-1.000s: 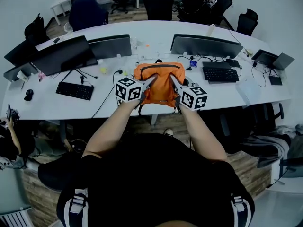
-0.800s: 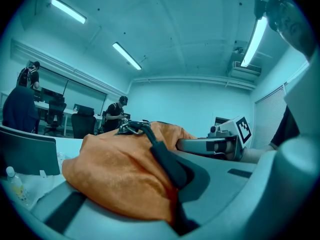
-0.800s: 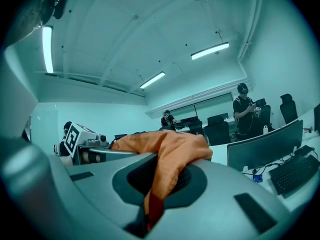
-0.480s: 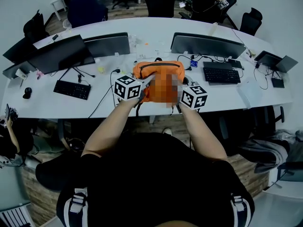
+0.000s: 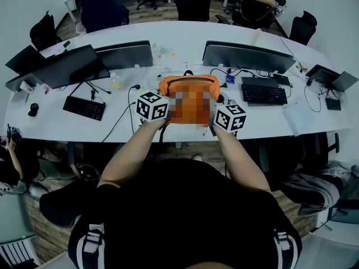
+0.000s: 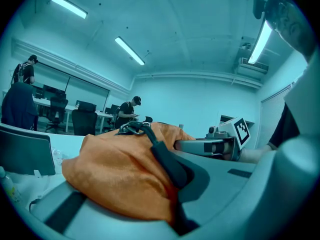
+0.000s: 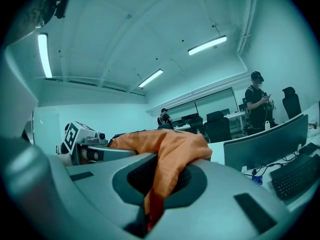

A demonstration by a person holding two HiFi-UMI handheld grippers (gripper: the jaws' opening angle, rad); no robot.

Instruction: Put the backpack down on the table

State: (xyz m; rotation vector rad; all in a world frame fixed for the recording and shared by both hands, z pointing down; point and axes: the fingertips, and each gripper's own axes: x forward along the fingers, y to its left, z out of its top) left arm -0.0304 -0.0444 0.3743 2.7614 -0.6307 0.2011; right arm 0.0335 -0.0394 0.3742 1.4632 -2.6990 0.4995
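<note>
The orange backpack is over the front half of the white table, between the two monitors; a mosaic patch hides its middle. I cannot tell whether its bottom touches the table. My left gripper is shut on the bag's left side. In the left gripper view the orange fabric and a black strap are pinched in the left gripper. My right gripper is shut on the bag's right side, and in its own view a fold of orange cloth is clamped in the right gripper.
Behind the bag stand a left monitor and a right monitor. Keyboards lie at the left and right, with cables and small items around the bag. Office chairs and people are at the desks behind.
Both grippers have carried the backpack a little farther in over the table and slightly lower. Both grips are unchanged.
</note>
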